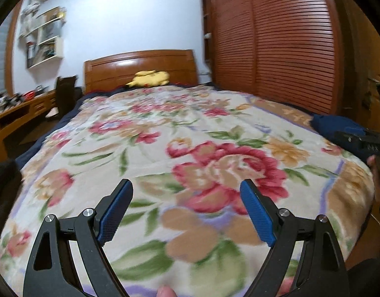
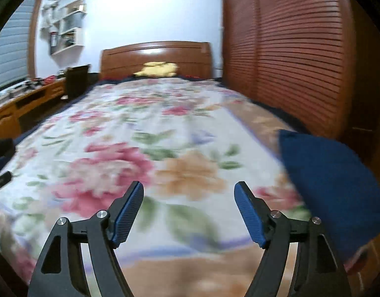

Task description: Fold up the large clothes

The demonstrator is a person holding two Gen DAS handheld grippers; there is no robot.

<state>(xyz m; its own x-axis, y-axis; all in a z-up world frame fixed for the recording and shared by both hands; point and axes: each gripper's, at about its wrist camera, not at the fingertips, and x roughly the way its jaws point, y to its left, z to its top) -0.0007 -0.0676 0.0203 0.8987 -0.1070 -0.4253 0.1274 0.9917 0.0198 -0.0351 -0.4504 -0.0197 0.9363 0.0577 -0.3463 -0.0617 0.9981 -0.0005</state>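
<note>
A dark blue garment point(image 2: 331, 188) lies bunched at the right near edge of the bed, on the floral blanket point(image 2: 140, 133). In the left wrist view the garment point(image 1: 338, 128) shows at the far right edge, with the right gripper's black body in front of it. My left gripper point(image 1: 187, 193) is open and empty above the blanket point(image 1: 165, 133), well left of the garment. My right gripper point(image 2: 188, 194) is open and empty above the blanket, with the garment just to its right.
A wooden headboard point(image 1: 140, 66) with a yellow plush toy point(image 1: 150, 77) stands at the far end. A slatted wooden wardrobe point(image 2: 289, 49) runs along the bed's right side. A cluttered wooden desk point(image 1: 19, 109) and dark chair point(image 1: 66, 91) stand left.
</note>
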